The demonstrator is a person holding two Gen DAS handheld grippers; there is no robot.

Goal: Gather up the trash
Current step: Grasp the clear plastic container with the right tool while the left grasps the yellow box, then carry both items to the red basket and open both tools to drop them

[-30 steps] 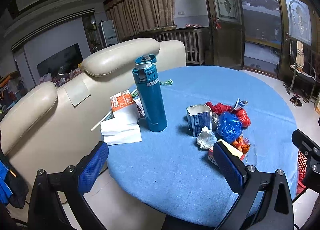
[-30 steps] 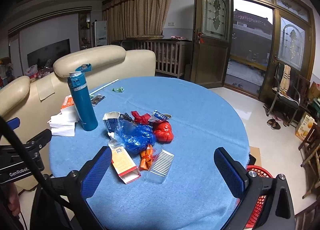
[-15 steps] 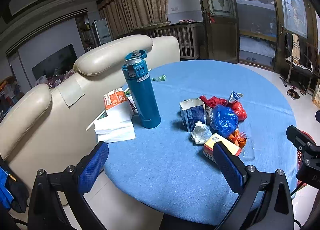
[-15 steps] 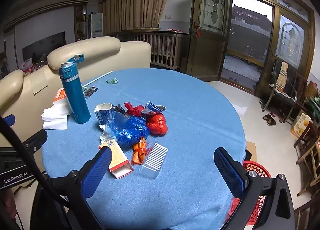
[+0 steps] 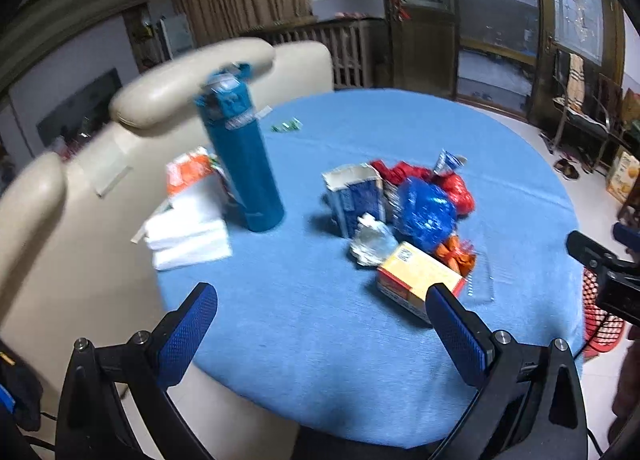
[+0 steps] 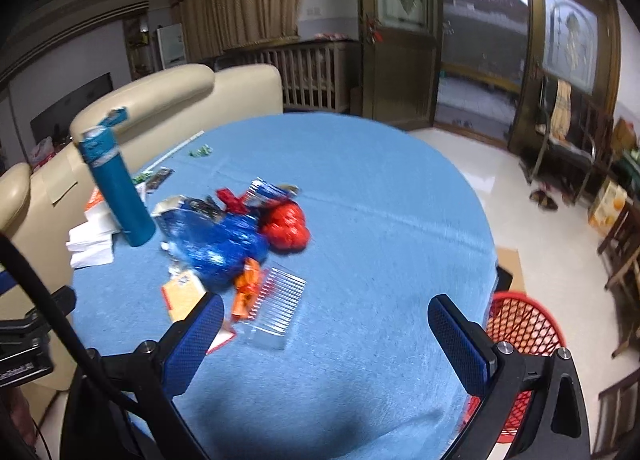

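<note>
Round table with blue cloth (image 5: 340,340), set before cream sofa backs (image 5: 188,79) in a living room with curtains and glazed wooden doors. Left gripper (image 5: 320,324): fingers spread wide, holding nothing, hovering over the near edge of the table. Right gripper (image 6: 324,334): fingers likewise spread wide and empty, above the near right part of the cloth. Trash, one cluster at mid-table: torn blue-and-white carton (image 5: 354,197), upright at the left of the pile; crumpled blue wrapper (image 5: 426,213) just beside it on the right; red wrapper (image 6: 286,227) touching the blue one on the far right side; crumpled silver foil (image 5: 370,242) at the near foot of the carton; yellow box with red edge (image 5: 416,278) lying flat, nearest the left gripper; orange wrapper (image 6: 246,288) between the box and a clear ridged plastic tray (image 6: 276,306). Small green wrapper (image 5: 286,125) lies apart on the far side of the cloth. Teal flask (image 5: 240,153) stands upright left of the pile, with a stack of white tissue packs (image 5: 186,234) near the left table edge. Red mesh basket (image 6: 520,334) on the floor, just past the right edge of the table.
</note>
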